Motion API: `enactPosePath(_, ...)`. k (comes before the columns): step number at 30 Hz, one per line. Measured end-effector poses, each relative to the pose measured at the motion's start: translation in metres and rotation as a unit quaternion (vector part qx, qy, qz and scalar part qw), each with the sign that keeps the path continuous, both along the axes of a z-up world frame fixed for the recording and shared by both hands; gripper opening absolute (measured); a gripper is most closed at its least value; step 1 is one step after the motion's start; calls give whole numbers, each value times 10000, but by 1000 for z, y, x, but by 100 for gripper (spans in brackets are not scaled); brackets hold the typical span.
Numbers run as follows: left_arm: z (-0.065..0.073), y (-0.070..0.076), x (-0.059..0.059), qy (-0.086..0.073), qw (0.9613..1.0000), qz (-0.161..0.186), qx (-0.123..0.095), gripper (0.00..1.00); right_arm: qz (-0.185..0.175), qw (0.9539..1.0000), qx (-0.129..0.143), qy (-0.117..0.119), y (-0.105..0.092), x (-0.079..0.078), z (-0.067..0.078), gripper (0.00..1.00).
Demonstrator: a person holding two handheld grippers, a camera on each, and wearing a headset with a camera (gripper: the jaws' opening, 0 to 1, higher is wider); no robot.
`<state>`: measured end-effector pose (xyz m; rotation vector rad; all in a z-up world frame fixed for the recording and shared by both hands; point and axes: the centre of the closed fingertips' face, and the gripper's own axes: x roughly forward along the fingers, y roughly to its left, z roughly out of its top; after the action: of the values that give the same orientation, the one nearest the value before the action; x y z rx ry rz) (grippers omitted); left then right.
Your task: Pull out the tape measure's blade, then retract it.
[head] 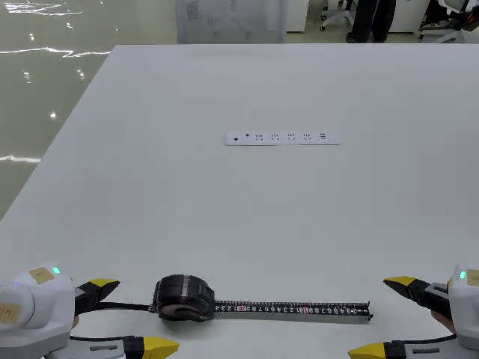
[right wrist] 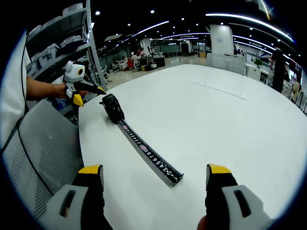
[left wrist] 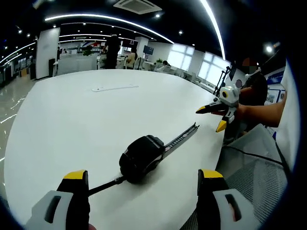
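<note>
A black tape measure (head: 183, 298) lies near the table's front edge, its blade (head: 292, 308) drawn out to the right and flat on the white table (head: 247, 217). My left gripper (head: 135, 315) stands open just left of the case, yellow tips apart, touching nothing; a thin black strap runs from the case toward it. My right gripper (head: 382, 315) is open just beyond the blade's end hook. In the left gripper view the case (left wrist: 142, 157) lies ahead between the jaws of that gripper (left wrist: 142, 174). In the right gripper view the blade end (right wrist: 173, 177) lies ahead of that gripper (right wrist: 154, 169).
A white power strip (head: 281, 138) lies flat at the table's middle. A grey mesh chair (right wrist: 43, 153) sits at the table's near edge. Shelving and people stand in the background, far off.
</note>
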<state>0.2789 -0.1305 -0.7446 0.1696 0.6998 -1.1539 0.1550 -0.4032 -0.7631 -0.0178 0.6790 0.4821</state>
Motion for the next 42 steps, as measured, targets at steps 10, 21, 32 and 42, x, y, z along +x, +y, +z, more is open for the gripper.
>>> enactPosePath(10, 4, 16, -3, 39, 9992, 364, -136, 96, -288, 9995, -73, -74, -3, -5, 6, 94)
enactPosePath(21, 2, 29, -2, 41, 9972, 720, -217, 98, -465, 9989, -60, -86, 0, -13, 3, 94)
enactPosePath(32, -6, 31, -10, 99, 9968, 767, -177, 98, -601, 9982, -46, -15, -2, -25, -4, 95)
enactPosePath(42, -6, 32, -13, 154, 9968, 774, -153, 98, -546, 9985, 7, 10, 2, -24, -4, 95)
